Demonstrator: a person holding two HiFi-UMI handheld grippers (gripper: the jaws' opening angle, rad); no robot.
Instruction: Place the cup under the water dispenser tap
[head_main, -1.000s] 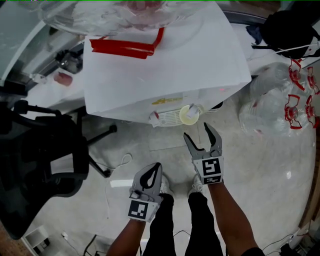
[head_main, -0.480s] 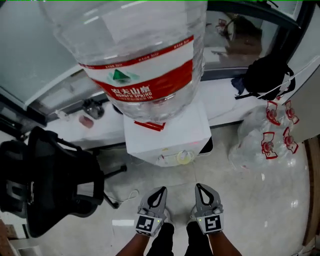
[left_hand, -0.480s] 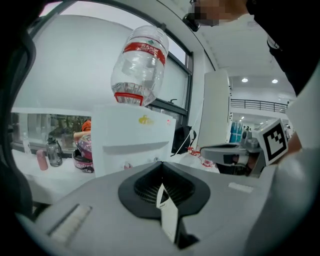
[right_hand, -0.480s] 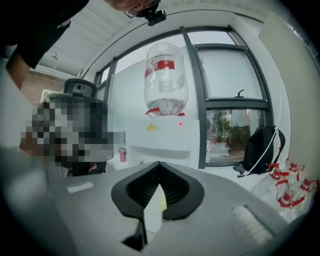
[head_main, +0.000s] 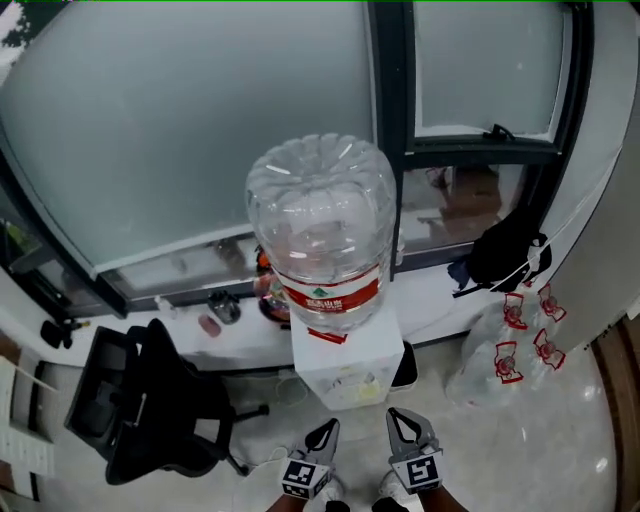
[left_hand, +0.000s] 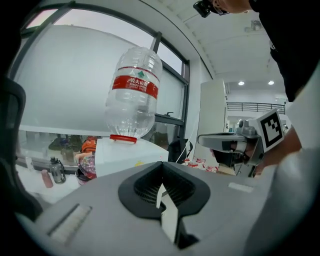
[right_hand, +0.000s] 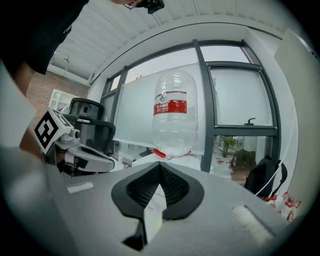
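1. Your left gripper (left_hand: 161, 175) has its jaws together, with nothing between them.
2. Your right gripper (right_hand: 160, 172) is likewise closed and empty.
3. Both point at the water dispenser (head_main: 350, 372), which carries a clear bottle (head_main: 320, 230).
4. The cup cannot be made out: the dispenser's front is too small in the head view.
5. A black chair (head_main: 150, 405) stands left of the dispenser.
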